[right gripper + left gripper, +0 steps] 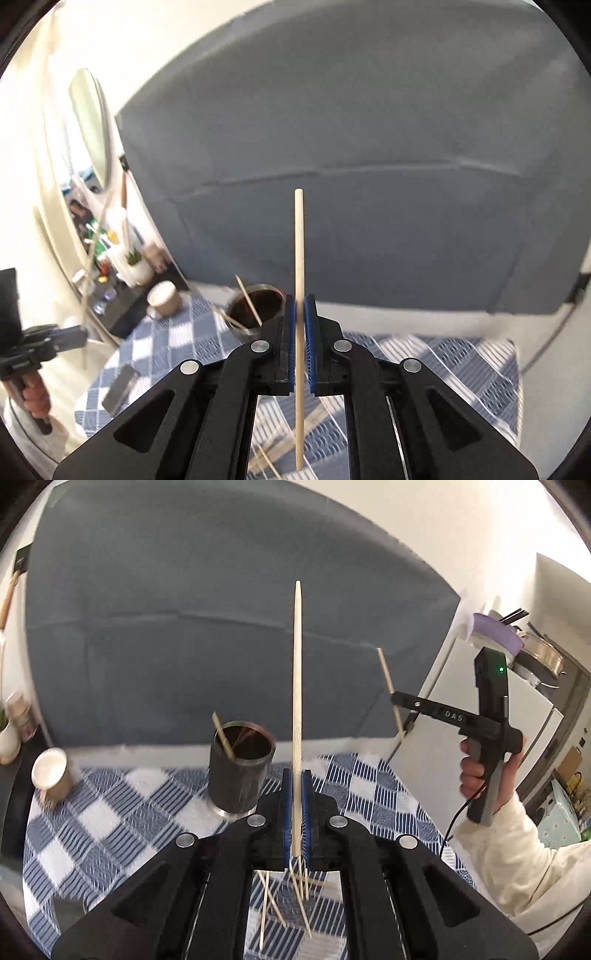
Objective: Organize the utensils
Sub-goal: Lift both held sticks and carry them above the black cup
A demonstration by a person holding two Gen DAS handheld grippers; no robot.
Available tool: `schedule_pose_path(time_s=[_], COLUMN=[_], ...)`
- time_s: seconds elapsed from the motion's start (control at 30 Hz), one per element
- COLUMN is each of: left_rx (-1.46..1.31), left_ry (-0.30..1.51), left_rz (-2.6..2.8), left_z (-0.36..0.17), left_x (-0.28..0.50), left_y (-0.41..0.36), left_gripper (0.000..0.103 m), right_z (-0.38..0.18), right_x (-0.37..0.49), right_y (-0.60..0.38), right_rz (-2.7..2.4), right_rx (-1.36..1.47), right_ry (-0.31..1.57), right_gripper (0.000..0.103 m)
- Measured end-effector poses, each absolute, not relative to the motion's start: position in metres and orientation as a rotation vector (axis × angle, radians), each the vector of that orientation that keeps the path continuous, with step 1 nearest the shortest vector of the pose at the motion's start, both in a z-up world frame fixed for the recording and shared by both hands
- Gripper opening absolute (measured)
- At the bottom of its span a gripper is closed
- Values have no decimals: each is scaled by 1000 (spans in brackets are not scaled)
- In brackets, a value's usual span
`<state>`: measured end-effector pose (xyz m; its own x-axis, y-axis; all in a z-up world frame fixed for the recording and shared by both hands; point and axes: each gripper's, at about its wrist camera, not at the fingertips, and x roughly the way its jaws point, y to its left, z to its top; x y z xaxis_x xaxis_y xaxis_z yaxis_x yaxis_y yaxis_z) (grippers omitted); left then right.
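In the left wrist view my left gripper [296, 777] is shut on a pale wooden chopstick [297, 686] that stands upright, tapered tip on top. A dark metal utensil cup [240, 771] with a chopstick leaning inside stands just left of the jaws. Several loose chopsticks [280, 897] lie on the checked cloth below. At the right a hand holds my right gripper [399, 701], raised, with its chopstick [389, 690]. In the right wrist view the right gripper [302, 301] is shut on an upright chopstick [299, 258]. The cup [255, 306] sits just beyond, to its left.
A blue-and-white checked cloth [122, 834] covers the table. A paper cup [50, 775] stands at its far left and a dark flat device [118, 384] lies near the left edge. A grey sofa [207, 627] fills the background. A potted plant [136, 266] and bottles crowd a side shelf.
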<state>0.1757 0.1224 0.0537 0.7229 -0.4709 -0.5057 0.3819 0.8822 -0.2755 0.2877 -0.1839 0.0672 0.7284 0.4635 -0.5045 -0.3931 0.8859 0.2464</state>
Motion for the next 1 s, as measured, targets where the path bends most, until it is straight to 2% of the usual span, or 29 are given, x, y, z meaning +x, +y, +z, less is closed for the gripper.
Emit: schedule_pose_path(time_s=[0.23,0.5,1.0], left_rx=[-201,-269,-328], left_ry=[544,527,526], left_rz=[-564,-589,-690], left_z=[61,39,-21], left_x=[220,268,362], left_y=[123,140,156], left_gripper=[5,5,5], right_z=[81,83,39], right_x=[324,365,424], right_y=[-159,-117,-57], right_rz=[541,564,596], right_rx=[173,138,144], right_ry=[543,534,585], right_gripper=[5,5,5])
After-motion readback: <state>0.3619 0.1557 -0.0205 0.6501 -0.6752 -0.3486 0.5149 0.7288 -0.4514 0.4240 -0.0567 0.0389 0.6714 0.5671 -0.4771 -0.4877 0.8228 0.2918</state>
